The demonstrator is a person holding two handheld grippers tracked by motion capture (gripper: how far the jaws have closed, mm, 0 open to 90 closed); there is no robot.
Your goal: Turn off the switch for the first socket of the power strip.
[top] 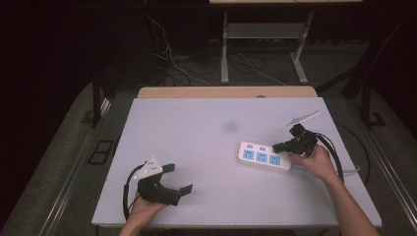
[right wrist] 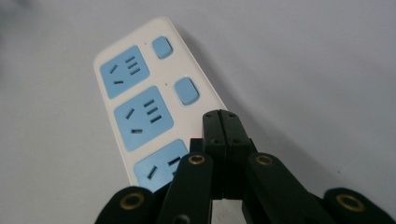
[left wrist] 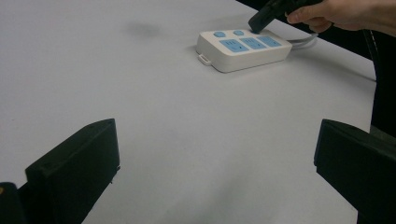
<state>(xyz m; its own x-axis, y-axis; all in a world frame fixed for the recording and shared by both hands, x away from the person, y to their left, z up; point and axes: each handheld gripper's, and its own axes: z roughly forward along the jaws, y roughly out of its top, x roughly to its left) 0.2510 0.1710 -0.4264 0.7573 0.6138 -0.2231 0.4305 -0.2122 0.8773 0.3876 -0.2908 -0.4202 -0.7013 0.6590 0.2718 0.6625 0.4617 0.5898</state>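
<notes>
A white power strip [top: 263, 157] with three blue sockets and blue rocker switches lies flat on the white table [top: 196, 128], right of centre. My right gripper [top: 276, 146] is shut with nothing between its jaws. In the right gripper view its joined tips [right wrist: 222, 122] sit over the switch side of the power strip [right wrist: 140, 102], beside the nearest socket; whether they touch it I cannot tell. My left gripper [top: 179, 178] rests open near the front left of the table. The left gripper view looks across bare tabletop, between the spread tips of my left gripper [left wrist: 217, 140], towards the power strip [left wrist: 243, 49] and my right gripper [left wrist: 256, 24].
A thin white stick-like piece [top: 302, 118] lies at the back right of the table. The strip's white cable [top: 351, 170] runs off the right edge. A wooden tabletop [top: 226, 92] adjoins the far edge, with desk legs and loose cables on the floor behind.
</notes>
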